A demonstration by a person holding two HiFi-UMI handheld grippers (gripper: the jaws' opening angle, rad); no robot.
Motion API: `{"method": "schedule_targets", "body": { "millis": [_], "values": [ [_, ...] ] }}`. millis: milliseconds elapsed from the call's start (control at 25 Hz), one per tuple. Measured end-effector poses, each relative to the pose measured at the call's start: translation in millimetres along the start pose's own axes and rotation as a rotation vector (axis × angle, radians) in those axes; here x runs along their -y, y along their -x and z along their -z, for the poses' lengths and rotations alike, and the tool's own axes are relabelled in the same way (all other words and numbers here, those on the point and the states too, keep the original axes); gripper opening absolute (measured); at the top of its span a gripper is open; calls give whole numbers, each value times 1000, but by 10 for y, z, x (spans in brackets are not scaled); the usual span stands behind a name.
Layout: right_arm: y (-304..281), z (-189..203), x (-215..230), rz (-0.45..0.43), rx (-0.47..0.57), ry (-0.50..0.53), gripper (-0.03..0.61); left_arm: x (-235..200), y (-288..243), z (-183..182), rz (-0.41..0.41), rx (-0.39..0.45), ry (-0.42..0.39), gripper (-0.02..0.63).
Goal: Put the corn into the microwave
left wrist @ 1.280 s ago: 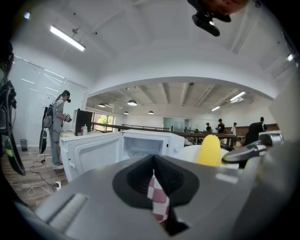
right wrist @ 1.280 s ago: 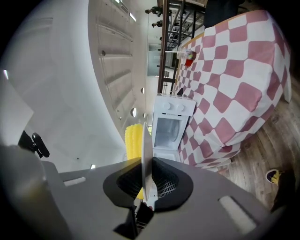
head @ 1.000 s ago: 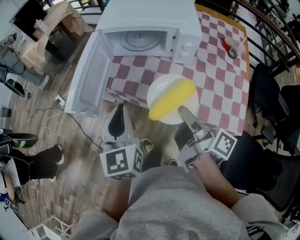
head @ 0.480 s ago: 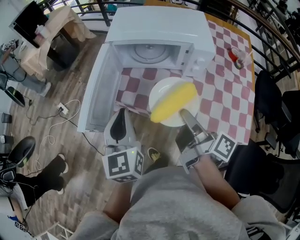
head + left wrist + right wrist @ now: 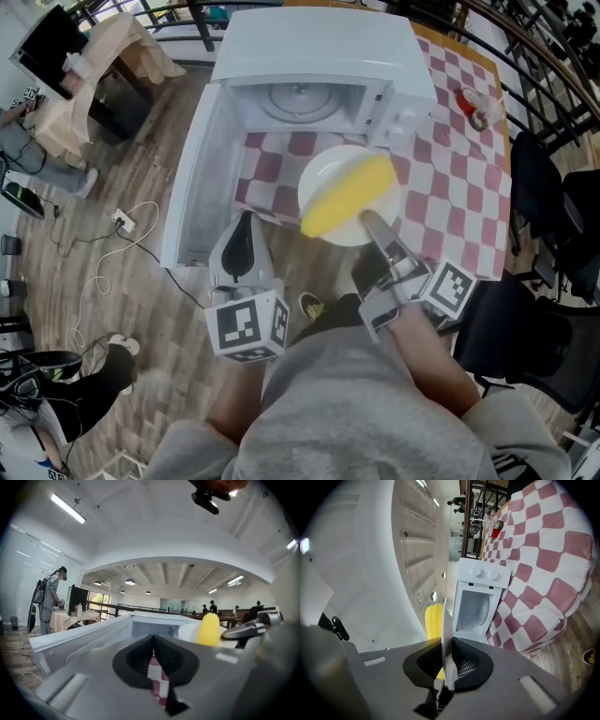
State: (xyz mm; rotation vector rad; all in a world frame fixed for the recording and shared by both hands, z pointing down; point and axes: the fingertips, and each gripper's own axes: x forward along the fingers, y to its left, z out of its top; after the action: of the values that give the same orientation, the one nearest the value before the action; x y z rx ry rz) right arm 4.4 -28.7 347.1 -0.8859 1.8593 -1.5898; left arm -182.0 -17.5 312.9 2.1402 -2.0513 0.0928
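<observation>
Closer than a second ago, we bring the corn [image 5: 347,195] up to the open microwave [image 5: 319,47], which now sits lower and nearer in the head view. The cob lies across a white plate [image 5: 322,174], held over the near edge of the checked tablecloth [image 5: 450,187], just in front of the oven's mouth. Our right gripper [image 5: 367,220] is clamped on the plate's near rim. Our left gripper [image 5: 244,220], jaws together and empty, points toward the swung-open door [image 5: 200,178].
</observation>
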Motion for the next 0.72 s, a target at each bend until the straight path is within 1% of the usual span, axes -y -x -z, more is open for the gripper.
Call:
{"method": "schedule_targets", "body": {
  "millis": [440, 720],
  "values": [
    [46, -3, -61, 0, 11, 12, 29, 41, 34, -19, 13, 9, 2, 9],
    [-103, -76, -59, -10, 6, 13, 29, 87, -91, -67, 28, 16, -10, 9]
  ]
}}
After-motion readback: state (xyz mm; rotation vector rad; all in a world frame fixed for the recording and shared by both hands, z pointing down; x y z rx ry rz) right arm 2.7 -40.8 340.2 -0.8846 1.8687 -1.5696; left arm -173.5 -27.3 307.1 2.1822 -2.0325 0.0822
